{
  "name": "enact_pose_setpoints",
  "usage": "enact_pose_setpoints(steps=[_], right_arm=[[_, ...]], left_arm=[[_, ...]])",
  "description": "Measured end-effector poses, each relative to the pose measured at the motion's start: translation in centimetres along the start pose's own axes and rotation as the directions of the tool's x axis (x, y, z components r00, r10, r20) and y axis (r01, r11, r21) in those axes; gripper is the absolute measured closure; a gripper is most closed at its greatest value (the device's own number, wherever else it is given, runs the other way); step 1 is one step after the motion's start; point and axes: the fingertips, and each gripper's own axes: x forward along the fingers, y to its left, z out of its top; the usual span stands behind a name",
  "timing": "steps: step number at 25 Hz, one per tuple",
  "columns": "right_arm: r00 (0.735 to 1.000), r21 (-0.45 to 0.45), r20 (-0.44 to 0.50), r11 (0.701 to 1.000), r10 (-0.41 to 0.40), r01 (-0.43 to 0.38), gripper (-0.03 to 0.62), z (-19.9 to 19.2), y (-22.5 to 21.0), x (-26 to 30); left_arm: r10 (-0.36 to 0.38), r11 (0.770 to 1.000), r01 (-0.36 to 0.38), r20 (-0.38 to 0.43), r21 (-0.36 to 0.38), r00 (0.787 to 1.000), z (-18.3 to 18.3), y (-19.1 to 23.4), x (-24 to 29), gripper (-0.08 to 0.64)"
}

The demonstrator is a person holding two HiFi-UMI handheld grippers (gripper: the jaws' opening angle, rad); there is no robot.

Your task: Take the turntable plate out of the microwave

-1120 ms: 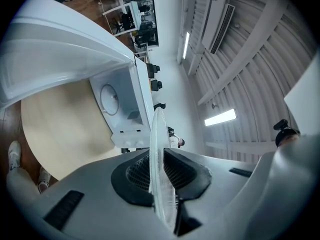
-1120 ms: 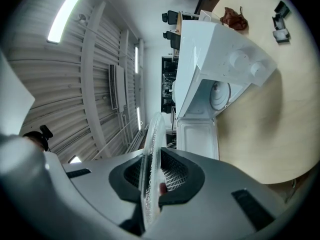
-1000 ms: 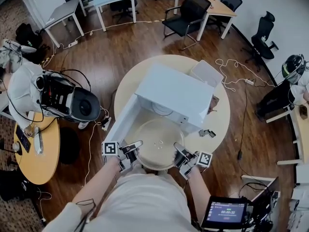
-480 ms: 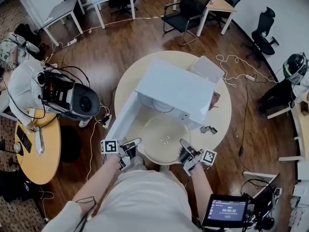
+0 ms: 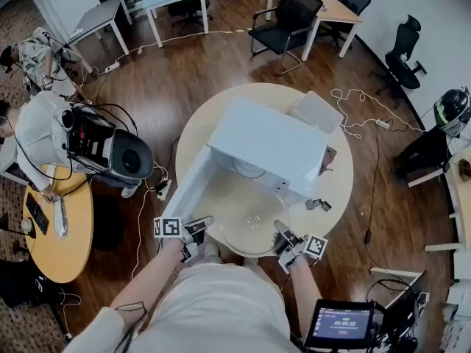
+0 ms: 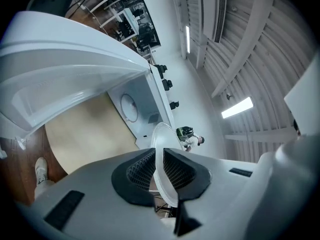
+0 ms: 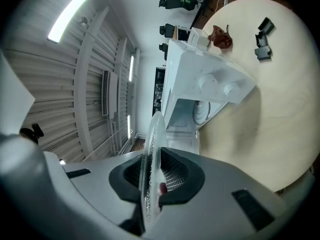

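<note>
Microwave (image 5: 268, 142) stands on the round surface (image 5: 335, 190) with its door (image 5: 188, 186) swung open. A round ring (image 5: 248, 169) lies on the cavity floor. The clear plate (image 5: 250, 219) is outside, in front of the opening and over the surface's near edge. Left tool (image 5: 197, 228) pinches its left rim, right tool (image 5: 283, 235) its right rim. The gripper views show the rim edge-on between ribbed pads (image 6: 141, 170). Only the head view shows the whole disc. Only the right gripper view shows two dials (image 7: 220, 86) on the front panel.
</note>
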Motion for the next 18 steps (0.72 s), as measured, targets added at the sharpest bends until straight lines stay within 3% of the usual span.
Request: enact_pose_setpoints(steps=[18], right_arm=[[0.991,0.005,-0.034,0.991,-0.130,0.130,0.565,-1.6,-7.7,1.8]], left_arm=[[0.089,0.996,-0.088,-0.034,0.033,0.995,-0.3,3.2,0.9,0.523]])
